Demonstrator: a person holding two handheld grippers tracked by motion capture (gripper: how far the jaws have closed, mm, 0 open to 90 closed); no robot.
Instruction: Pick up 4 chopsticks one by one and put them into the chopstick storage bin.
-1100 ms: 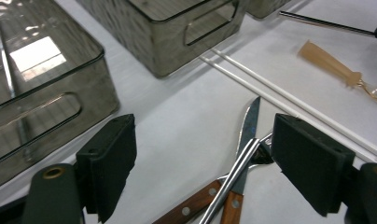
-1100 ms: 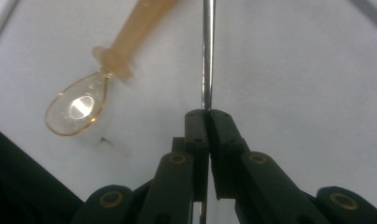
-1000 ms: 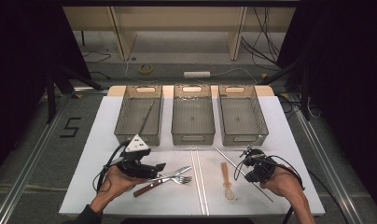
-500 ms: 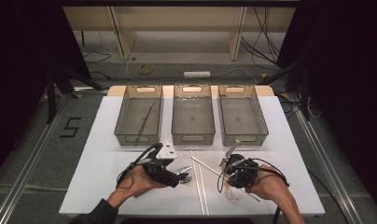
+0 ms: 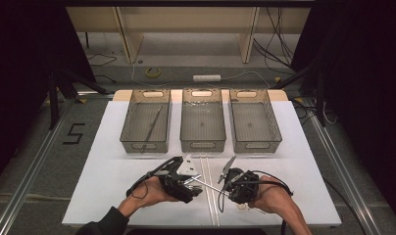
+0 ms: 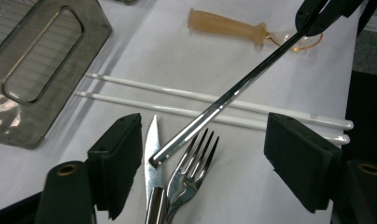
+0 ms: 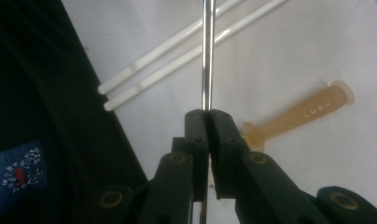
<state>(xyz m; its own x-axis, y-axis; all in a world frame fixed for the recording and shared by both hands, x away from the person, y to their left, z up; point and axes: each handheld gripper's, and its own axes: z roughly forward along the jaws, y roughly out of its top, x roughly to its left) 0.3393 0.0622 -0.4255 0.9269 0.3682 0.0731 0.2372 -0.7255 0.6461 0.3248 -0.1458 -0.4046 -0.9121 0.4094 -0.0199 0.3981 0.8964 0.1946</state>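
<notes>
The metal rod [image 6: 224, 100] is hanging slantwise over the white chopsticks [image 6: 214, 98], its free tip lying between the left tongs [image 6: 214, 158], just above a fork [image 6: 193, 163] and a knife [image 6: 151, 154]. The right tongs [image 7: 207, 116] are clamping its other end, pads pressed tight. The left tongs are standing wide, having just been closing, gripping nothing. An amber handle [image 7: 303, 112] beside them is reading "LURN". Bare tabletop [image 5: 112, 171] is lying leftward.

Lab rig: white table [image 5: 112, 196], floor cables [image 5: 152, 72] (dark curtains).
</notes>
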